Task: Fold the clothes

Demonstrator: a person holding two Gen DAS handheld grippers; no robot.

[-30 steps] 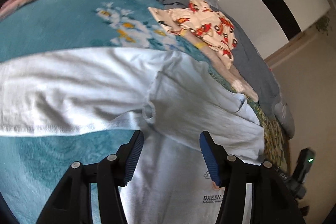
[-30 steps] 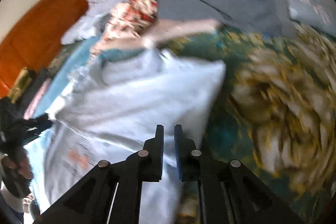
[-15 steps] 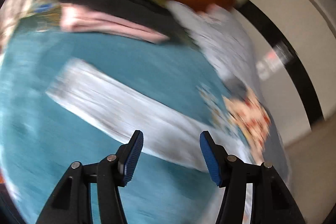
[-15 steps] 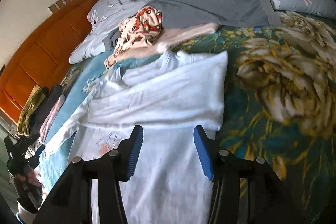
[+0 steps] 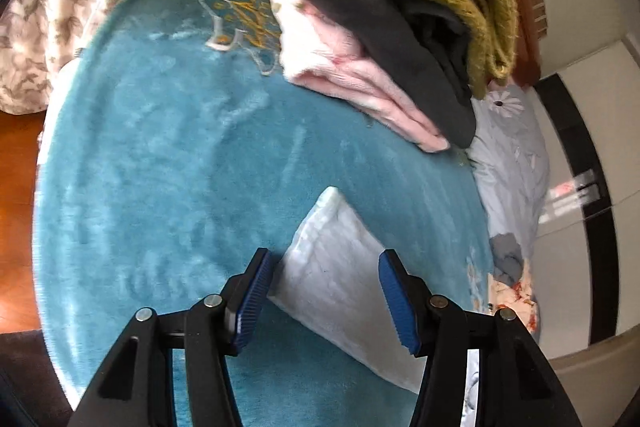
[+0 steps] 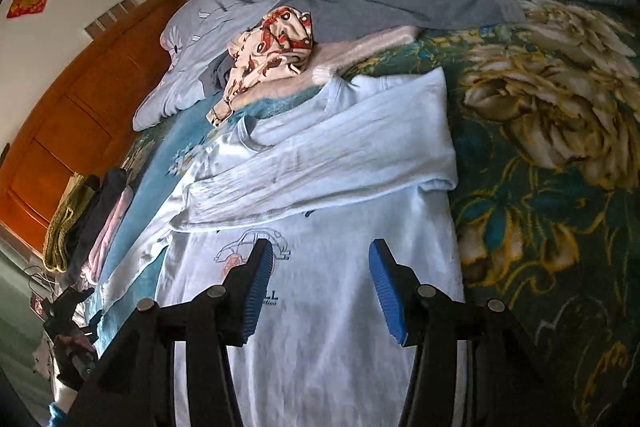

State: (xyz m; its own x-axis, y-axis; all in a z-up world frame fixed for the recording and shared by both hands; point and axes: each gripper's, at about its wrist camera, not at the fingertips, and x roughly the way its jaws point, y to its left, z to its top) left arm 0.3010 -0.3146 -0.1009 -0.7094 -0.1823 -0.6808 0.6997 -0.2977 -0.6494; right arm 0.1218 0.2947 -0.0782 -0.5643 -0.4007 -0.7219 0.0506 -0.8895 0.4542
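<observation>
Left wrist: folded clothes stack beyond sleeve.

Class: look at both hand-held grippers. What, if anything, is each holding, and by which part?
Nothing is held. The left hand-held gripper stands open over the sleeve; the right hand-held gripper, its jaws just opened, hangs open above the shirt.

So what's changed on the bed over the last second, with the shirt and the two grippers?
The right gripper was shut a second ago; its jaws have just opened, nothing between them, above the pale blue shirt, whose sleeve lies folded across its chest. The left gripper, open throughout, swung from the shirt's body out to the other sleeve's end. The pile of clothes by the pillows stayed put.
</observation>
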